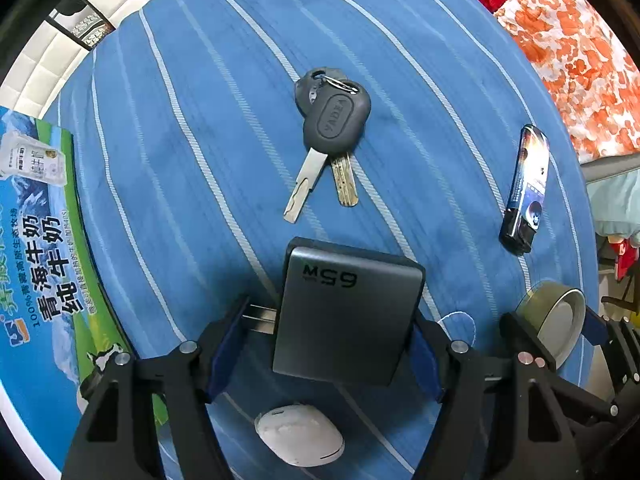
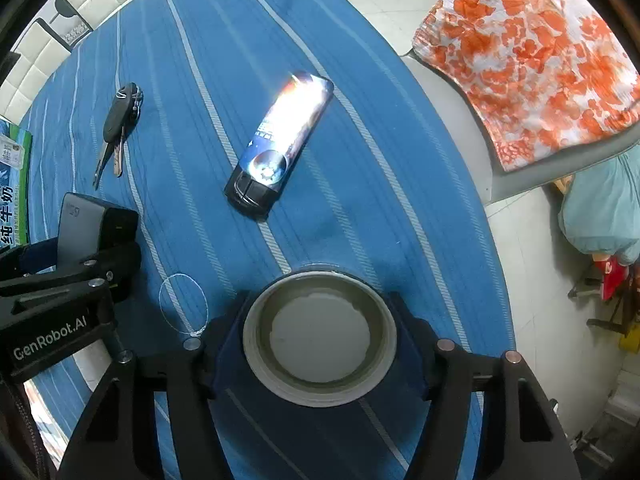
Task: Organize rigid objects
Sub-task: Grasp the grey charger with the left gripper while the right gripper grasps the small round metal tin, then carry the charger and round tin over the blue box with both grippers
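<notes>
My left gripper (image 1: 332,340) is shut on a grey 65W charger (image 1: 348,312), with its plug prongs against the left finger; the charger also shows in the right wrist view (image 2: 80,222). My right gripper (image 2: 320,340) is shut on a round tape roll (image 2: 320,338), also seen in the left wrist view (image 1: 554,320). A bunch of keys with grey heads (image 1: 330,128) lies on the blue striped cloth ahead, also in the right wrist view (image 2: 118,120). A glossy blue lighter (image 2: 280,144) lies ahead of the right gripper; it shows at right in the left wrist view (image 1: 526,188).
A milk carton box (image 1: 40,264) lies at the left edge of the table. A white oval object (image 1: 300,434) lies below the left gripper. An orange-flowered cloth (image 2: 532,52) covers a chair beyond the table's right edge. A loop of thin thread (image 2: 182,304) lies on the cloth.
</notes>
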### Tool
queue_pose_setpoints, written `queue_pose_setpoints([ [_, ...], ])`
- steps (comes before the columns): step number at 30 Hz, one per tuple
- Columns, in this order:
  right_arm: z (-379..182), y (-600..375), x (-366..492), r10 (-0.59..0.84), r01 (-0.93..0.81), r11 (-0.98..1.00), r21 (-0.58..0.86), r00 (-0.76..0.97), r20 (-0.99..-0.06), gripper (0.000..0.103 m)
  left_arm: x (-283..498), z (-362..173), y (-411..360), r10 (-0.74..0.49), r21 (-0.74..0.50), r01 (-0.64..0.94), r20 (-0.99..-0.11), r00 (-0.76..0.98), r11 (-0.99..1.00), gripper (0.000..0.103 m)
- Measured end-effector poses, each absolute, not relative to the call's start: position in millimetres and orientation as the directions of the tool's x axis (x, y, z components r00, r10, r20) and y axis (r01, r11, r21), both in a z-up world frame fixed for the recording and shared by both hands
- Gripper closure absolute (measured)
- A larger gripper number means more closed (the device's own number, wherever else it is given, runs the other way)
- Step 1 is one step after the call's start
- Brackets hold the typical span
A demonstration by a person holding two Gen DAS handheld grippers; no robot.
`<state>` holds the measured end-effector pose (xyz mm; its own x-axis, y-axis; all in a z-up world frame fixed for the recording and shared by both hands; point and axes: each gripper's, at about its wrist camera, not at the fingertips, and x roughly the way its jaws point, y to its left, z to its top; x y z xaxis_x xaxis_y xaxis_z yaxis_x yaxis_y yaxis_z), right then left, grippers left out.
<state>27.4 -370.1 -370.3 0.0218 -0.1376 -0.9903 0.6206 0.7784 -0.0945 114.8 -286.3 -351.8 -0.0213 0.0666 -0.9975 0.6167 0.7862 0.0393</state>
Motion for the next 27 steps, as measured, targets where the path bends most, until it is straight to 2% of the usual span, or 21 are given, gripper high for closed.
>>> queue_pose_setpoints([
  [7,-356.6,-370.9,19.5,-0.179,0.608,0.786,-0.115,0.045,-0.983,0.035,92.1,-331.2,-274.0,0.033,0.024,0.61,-0.999,-0.003,0.792,0.033],
  [14,-328.9,-359.3,13.6,-0.231,0.562,0.815,-0.137,0.099,-0.968,0.035,73.9,-287.8,-260.2,-0.035,-0.003,0.606,-0.999,0.041,0.795,0.033],
  [27,-223.9,-303.1,32.9,-0.22,0.477,0.877,-0.064,0.279,-0.935,0.035,113.1,-171.4,-204.6,-0.199,-0.067,0.541,-0.962,0.189,0.839,0.033],
])
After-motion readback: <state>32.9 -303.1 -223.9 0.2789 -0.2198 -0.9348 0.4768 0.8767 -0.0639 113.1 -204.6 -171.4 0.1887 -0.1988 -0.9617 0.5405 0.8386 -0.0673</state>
